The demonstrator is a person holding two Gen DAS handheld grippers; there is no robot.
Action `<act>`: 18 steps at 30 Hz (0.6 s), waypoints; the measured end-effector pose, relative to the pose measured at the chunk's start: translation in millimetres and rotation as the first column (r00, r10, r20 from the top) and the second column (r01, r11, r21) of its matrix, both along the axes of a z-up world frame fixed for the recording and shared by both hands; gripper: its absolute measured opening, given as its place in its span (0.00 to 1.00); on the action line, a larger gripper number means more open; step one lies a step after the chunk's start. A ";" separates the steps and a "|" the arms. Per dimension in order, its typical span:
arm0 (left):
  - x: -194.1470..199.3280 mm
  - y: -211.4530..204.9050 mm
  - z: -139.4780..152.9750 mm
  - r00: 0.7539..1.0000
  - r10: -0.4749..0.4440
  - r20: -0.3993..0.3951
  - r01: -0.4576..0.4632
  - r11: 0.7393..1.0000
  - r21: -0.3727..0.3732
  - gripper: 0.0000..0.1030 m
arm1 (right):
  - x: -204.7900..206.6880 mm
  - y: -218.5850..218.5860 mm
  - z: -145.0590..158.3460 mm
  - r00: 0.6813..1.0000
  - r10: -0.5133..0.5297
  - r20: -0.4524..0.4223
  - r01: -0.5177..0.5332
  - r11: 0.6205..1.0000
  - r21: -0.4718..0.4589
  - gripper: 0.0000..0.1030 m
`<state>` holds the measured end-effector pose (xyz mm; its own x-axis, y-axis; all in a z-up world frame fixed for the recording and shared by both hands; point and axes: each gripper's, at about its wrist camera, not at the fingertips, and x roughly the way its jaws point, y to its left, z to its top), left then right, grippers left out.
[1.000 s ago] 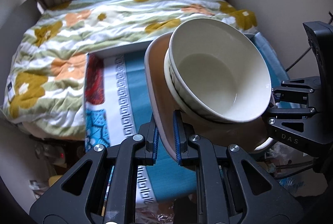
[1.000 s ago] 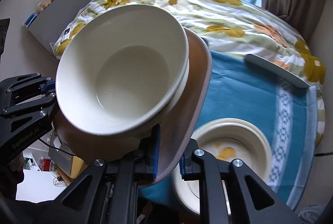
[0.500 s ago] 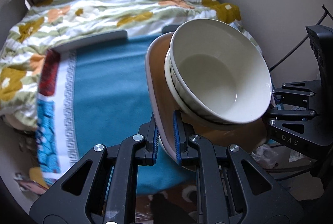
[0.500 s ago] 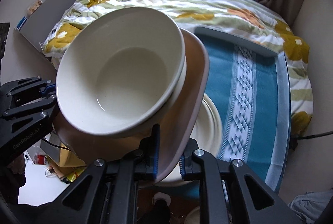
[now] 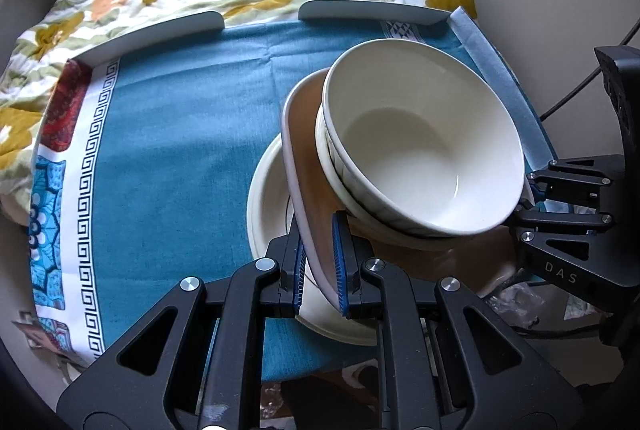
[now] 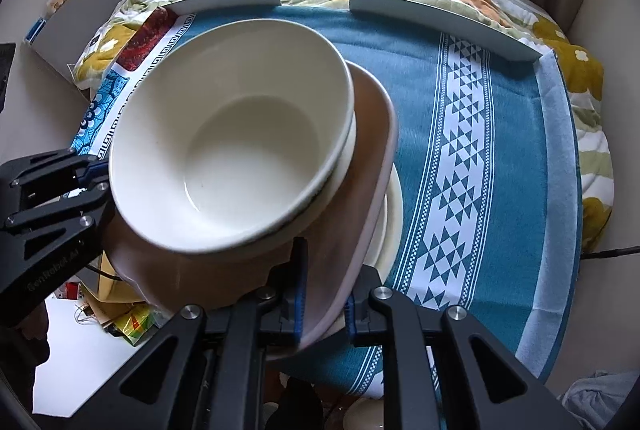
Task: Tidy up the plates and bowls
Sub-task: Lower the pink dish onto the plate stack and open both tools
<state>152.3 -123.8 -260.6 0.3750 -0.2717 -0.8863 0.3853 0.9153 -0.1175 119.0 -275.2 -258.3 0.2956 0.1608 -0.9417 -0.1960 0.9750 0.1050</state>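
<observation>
Bowls (image 5: 424, 146) stacked on pink plate (image 5: 308, 166) frame centre, we clamp left gripper (image 5: 318, 262) and right gripper (image 6: 324, 294) on plate's rim, over cream plate (image 5: 266, 190), blue cloth (image 5: 180, 134).

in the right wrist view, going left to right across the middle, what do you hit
left gripper → stacked white bowls → tan plate → rim of the cream plate underneath → blue cloth with the white triangle band → floral quilt
</observation>
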 end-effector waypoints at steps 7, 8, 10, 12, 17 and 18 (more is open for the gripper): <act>0.3 4.9 -8.8 1.000 0.021 -0.008 -0.021 1.000 0.001 0.11 | -1.4 6.9 -4.8 1.000 0.005 0.014 -0.005 1.000 -0.028 0.14; -0.7 5.1 -9.9 1.000 0.020 -0.004 -0.020 1.000 0.004 0.11 | -2.1 8.3 -6.0 1.000 0.006 0.012 -0.005 0.999 -0.033 0.14; -2.9 5.8 -10.2 1.000 0.014 0.010 -0.014 1.000 0.006 0.11 | -2.8 8.3 -8.1 1.000 0.002 0.016 -0.002 0.999 -0.037 0.14; -3.1 5.8 -10.6 1.000 0.012 0.013 -0.012 1.000 0.008 0.11 | -3.0 6.5 -9.4 1.000 -0.005 0.015 0.005 1.000 -0.024 0.14; -5.9 6.2 -12.2 1.000 0.008 0.021 -0.008 1.000 0.012 0.11 | -3.6 6.2 -11.4 1.000 -0.008 0.020 0.009 1.000 -0.022 0.14; -6.6 5.7 -12.0 1.000 0.008 0.022 -0.008 1.000 0.016 0.11 | -3.9 6.3 -11.6 1.000 -0.007 0.019 0.008 1.000 -0.022 0.14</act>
<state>145.7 -118.1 -272.6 0.3969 -0.2542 -0.8819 0.3803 0.9201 -0.0940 115.2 -268.9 -269.8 0.3148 0.1380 -0.9391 -0.1903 0.9785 0.0800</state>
